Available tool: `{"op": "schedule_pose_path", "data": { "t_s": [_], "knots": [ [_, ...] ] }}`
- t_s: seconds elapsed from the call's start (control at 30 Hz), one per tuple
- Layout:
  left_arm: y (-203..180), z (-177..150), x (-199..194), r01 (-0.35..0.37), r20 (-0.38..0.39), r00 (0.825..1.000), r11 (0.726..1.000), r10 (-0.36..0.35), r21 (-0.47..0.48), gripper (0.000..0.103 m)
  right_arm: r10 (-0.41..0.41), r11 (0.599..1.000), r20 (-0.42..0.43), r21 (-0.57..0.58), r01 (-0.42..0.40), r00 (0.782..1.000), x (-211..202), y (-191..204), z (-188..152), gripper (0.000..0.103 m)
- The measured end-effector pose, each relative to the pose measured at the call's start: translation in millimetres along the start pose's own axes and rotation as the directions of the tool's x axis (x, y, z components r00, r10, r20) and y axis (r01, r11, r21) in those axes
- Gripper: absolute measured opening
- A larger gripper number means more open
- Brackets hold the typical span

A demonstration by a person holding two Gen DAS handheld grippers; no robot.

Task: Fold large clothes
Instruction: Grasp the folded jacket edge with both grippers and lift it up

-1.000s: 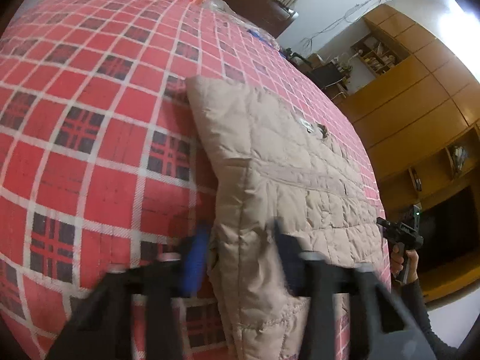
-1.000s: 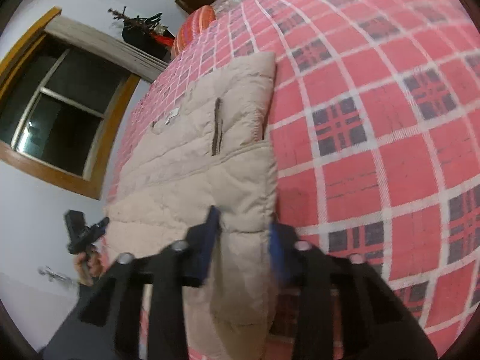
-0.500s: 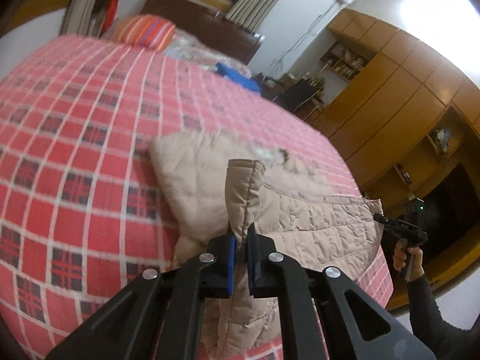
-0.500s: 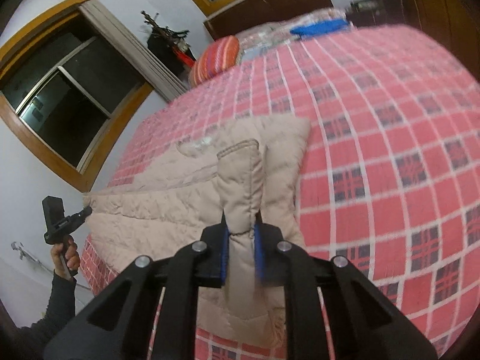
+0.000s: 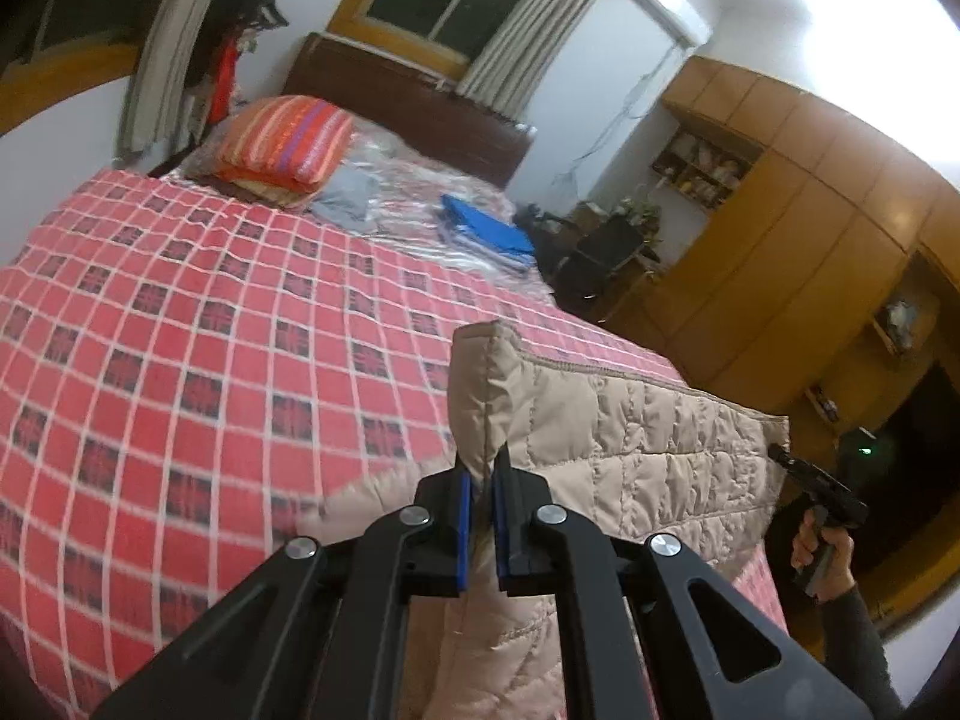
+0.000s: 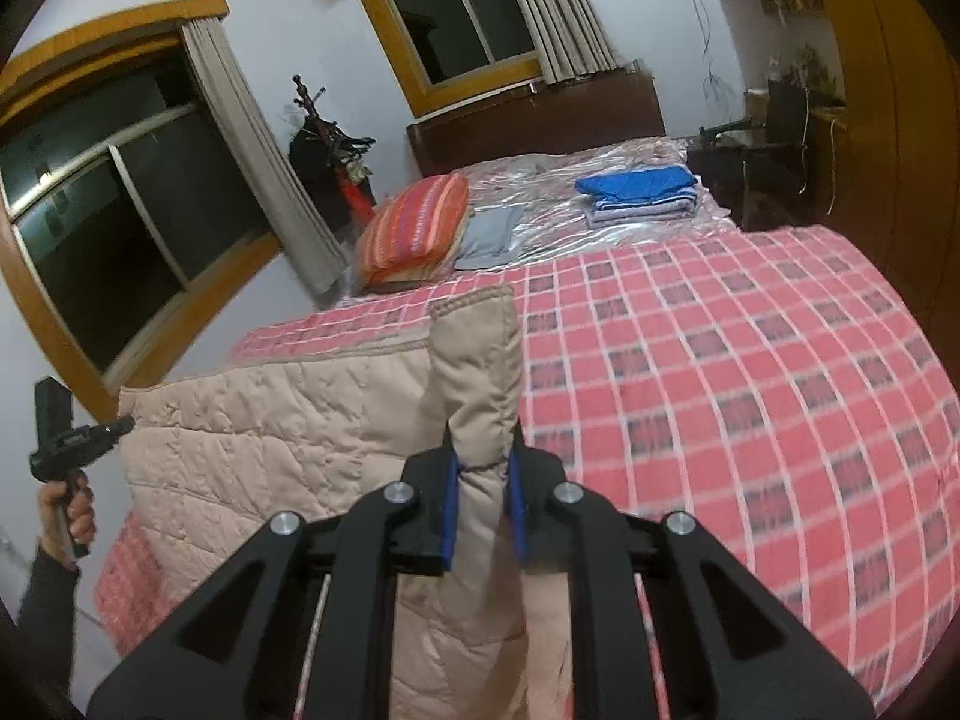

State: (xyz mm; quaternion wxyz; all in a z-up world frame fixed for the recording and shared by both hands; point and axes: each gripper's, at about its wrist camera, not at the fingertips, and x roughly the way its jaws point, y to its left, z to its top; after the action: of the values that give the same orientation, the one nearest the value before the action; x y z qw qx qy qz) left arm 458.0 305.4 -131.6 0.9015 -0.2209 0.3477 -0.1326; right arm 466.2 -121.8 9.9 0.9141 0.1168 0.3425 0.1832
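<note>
Two tongs are gripping one beige quilted jacket (image 5: 630, 450) and holding its edge lifted above the bed. Nearest the left wrist camera, the left tongs (image 5: 483, 510) are closed down to a narrow gap, with their blue pads (image 5: 462, 531) pinching a folded corner of the jacket that is standing upright between them. Nearest the right wrist camera, the right tongs (image 6: 483, 504) are likewise clamped on the opposite corner, with a thicker roll of fabric bulging between the jaws. Between the two grips, the quilted edge is stretching roughly level, and the rest of the jacket is hanging down toward the near edge of the bed.

Beside the far corner of the jacket in the left view, the person's right hand (image 5: 822, 546) is holding the handle of the other tool; in the right view, the left hand (image 6: 63, 516) is doing the same.

Beyond the jacket, a red checked bedspread (image 5: 180, 330) is covering the bed. Farther back, a striped orange pillow (image 6: 414, 225) is lying beside a grey folded cloth (image 6: 489, 231) on a clear plastic sheet (image 6: 600, 180). A stack of folded blue clothes (image 6: 642, 192) is resting on the same sheet, near the dark wooden headboard (image 6: 540, 120). Wooden wardrobes (image 5: 780, 240) are standing along the wall past the bed.
</note>
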Motion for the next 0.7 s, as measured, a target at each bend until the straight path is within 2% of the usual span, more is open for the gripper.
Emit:
{"op": "schedule_pose_path", "data": {
  "t_s": [0.13, 0.3, 0.57, 0.7],
  "knots": [
    [21.8, 13.1, 47.4, -0.06, -0.053, 0.997, 0.998, 0.058, -0.031, 0.005, -0.04, 0.999, -0.051, 0.0, 0.04, 0.998, 56.9, -10.5, 10.0, 0.013],
    [62.5, 3.3, 102.5, -0.109, -0.133, 0.986, 0.989, 0.096, -0.1, 0.005, -0.066, 0.997, -0.12, 0.029, 0.07, 0.991, 115.1, -24.4, 0.5, 0.012],
    [108.3, -16.2, 155.5, -0.145, -0.235, 0.967, 0.97, 0.097, -0.196, 0.005, -0.104, 0.99, -0.227, 0.066, 0.122, 0.968, 182.7, -51.3, -14.5, 0.012],
    [123.4, -28.9, 169.3, -0.15, -0.27, 0.959, 0.964, 0.088, -0.22, 0.005, -0.091, 0.986, -0.305, 0.105, 0.129, 0.948, 210.7, -67.4, -26.2, 0.013]
  ]
}}
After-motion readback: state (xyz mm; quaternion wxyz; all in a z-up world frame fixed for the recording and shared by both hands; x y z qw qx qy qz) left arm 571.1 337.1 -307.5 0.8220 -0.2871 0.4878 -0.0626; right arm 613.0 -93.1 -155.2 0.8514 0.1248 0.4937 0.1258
